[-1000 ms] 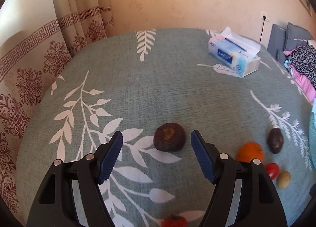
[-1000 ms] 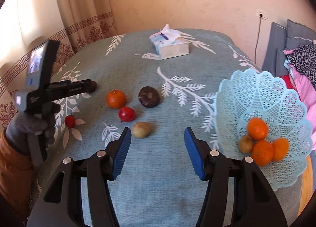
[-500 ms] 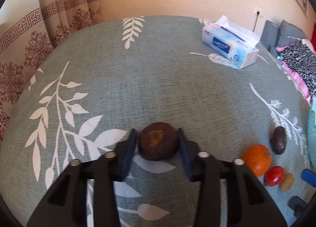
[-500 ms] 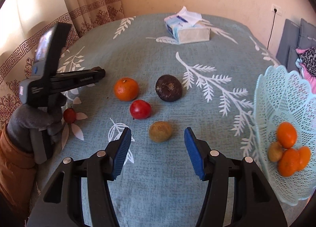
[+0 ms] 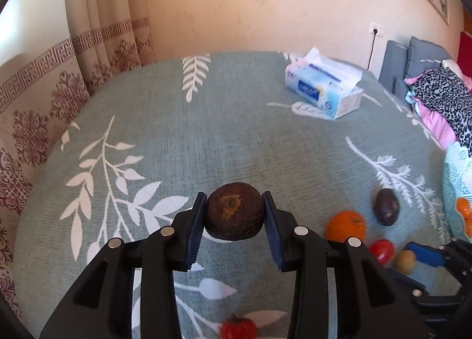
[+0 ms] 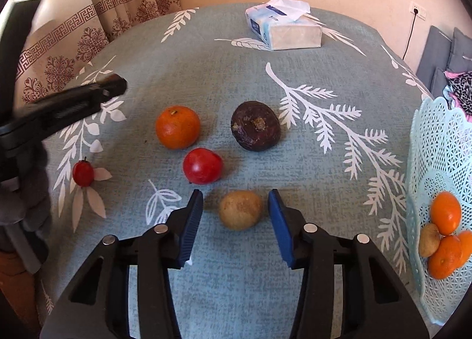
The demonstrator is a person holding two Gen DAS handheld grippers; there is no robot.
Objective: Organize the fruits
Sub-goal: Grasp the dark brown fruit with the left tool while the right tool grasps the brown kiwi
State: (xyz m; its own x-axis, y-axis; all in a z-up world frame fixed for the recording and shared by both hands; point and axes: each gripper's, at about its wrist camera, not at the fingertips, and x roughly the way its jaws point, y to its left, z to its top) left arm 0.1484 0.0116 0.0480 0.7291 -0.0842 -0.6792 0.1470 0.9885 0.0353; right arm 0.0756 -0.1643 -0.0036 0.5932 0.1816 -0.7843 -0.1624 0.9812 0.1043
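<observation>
Between the left tongs (image 5: 233,215): one dark brown fruit (image 5: 234,211), round, rough-skinned, clamped pad to pad. A second ago it lay on the bench (image 5: 206,132) with the jaws wide on either side; they have since closed on it. It now sits a little clear of the cloth, though the fisheye view makes the gap hard to judge.

At the right tongs (image 6: 236,212): one tan fruit (image 6: 240,210), smooth, resting on the bench between the blue pads. The jaws have just been closing, yet a sliver of cloth shows on each side, so the pads do not press it. A second ago this fruit lay well ahead of the tongs; now it is framed.

Loose on the bench, seen from the right wrist:
- orange (image 6: 178,127), at 11 o'clock from the tan fruit
- red fruit (image 6: 202,165), at 10 o'clock, near
- second dark fruit (image 6: 255,125), at 12 o'clock
- small red fruit (image 6: 83,173), at 9 o'clock, well apart

At 3 o'clock: pale blue basket (image 6: 436,138), already holding several oranges and one tan fruit.

Standing: one fruit secured, one about to be gripped, four loose. Likely next stop for both is the basket.
</observation>
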